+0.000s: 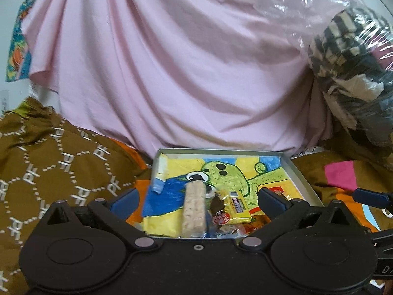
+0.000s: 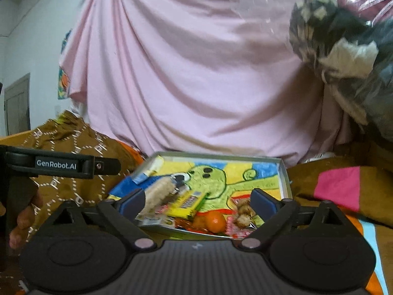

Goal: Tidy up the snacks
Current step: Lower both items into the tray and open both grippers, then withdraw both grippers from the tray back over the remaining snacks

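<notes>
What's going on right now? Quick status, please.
Left gripper and right gripper open, empty. Snacks piled at near end of tray. Nothing in the way.

A shallow metal tray [image 1: 298,172] lies on brown patterned bedding [image 1: 49,162].

matt metal tray [image 1: 298,172], glossy plastic-wrapped snacks [image 1: 239,206].

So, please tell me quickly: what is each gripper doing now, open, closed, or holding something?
Left gripper: open, holding nothing; the snacks lie in the tray beyond its fingers.
Right gripper: open, holding nothing.
</notes>
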The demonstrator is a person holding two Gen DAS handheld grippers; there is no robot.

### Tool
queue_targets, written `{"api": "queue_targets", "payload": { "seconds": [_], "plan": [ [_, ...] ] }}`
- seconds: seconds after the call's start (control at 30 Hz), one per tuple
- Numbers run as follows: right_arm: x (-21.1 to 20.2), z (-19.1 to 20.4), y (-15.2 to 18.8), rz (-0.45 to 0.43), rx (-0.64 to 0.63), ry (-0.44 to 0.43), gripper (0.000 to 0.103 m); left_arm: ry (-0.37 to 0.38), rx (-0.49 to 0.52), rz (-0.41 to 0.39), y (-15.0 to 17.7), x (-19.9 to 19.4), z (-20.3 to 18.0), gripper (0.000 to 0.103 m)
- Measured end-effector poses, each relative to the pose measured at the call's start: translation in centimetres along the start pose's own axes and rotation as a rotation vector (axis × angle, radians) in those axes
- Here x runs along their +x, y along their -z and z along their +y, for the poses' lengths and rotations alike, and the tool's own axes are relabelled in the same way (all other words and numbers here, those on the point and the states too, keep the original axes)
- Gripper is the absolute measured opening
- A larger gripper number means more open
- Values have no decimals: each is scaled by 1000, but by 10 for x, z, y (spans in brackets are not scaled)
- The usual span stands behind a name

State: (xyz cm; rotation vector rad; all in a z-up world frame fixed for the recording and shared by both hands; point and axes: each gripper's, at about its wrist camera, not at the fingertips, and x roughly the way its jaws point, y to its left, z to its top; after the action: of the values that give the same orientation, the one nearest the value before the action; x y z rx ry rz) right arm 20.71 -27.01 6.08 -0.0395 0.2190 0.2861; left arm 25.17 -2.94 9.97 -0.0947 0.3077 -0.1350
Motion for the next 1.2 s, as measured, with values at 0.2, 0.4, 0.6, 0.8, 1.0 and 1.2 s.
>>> {"api": "queue_targets", "payload": {
  "seconds": [0.2,0.4,0.6,0.8,1.0,1.2],
  "plan": [
    [-24,17,4,-4,11,-39,103,-28,7,-19,9,-40,11,102],
    [-48,35,16,-7,-2,-75,103,-66,2,-22,27,-75,26,102],
    [-67,56,35,25,-4,-117,103,-103,-25,-9,57,-104,43,102],
    [-82,76,58,76,-14,-154,103,-134,-39,37,92,-124,57,102],
    [-91,89,79,135,-24,-170,103,-130,-62,107,118,-125,68,102],
    [-91,96,95,208,-28,-178,103,-129,-79,179,138,-116,75,102]
  ]
}}
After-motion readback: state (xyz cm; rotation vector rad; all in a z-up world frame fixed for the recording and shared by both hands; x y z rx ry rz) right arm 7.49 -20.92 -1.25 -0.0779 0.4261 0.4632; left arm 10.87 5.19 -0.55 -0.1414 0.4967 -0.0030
